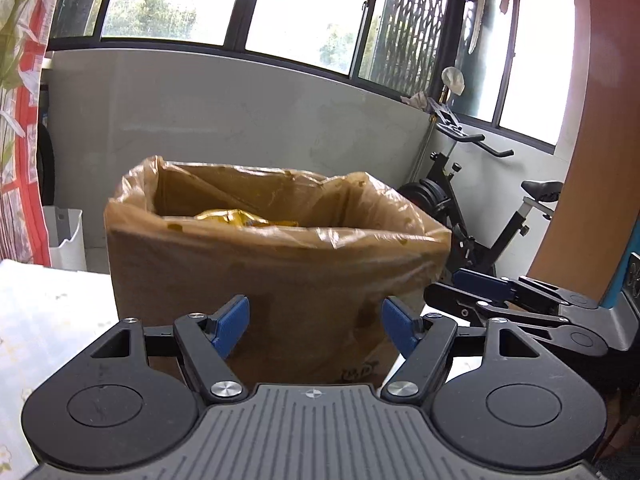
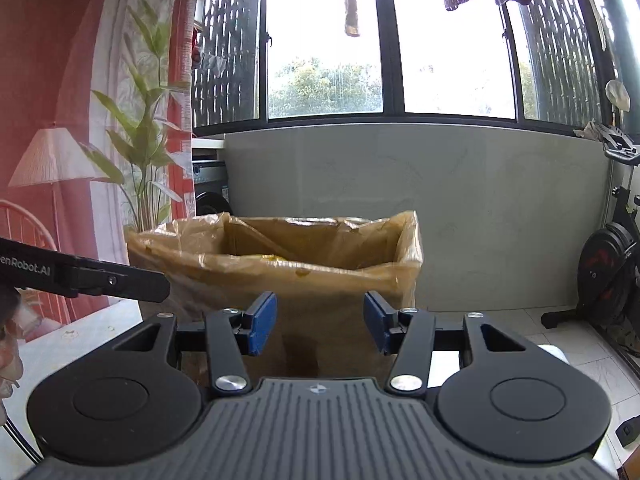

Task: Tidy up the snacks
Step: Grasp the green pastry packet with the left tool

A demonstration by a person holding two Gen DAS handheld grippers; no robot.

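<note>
both tools empty before lined box

The left hand-held gripper bears white lettering, cut off, reading "enRobot.AI"; box scrawl unreadable.

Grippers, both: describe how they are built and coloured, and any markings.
The left gripper and the right gripper match: black linkage arms with silver pivot screws, blue rectangular pads on the fingertips, round black discs either side of a grey ribbed body. White lettering ending "enRobot.AI" runs along the left gripper's side in the right wrist view.
</note>
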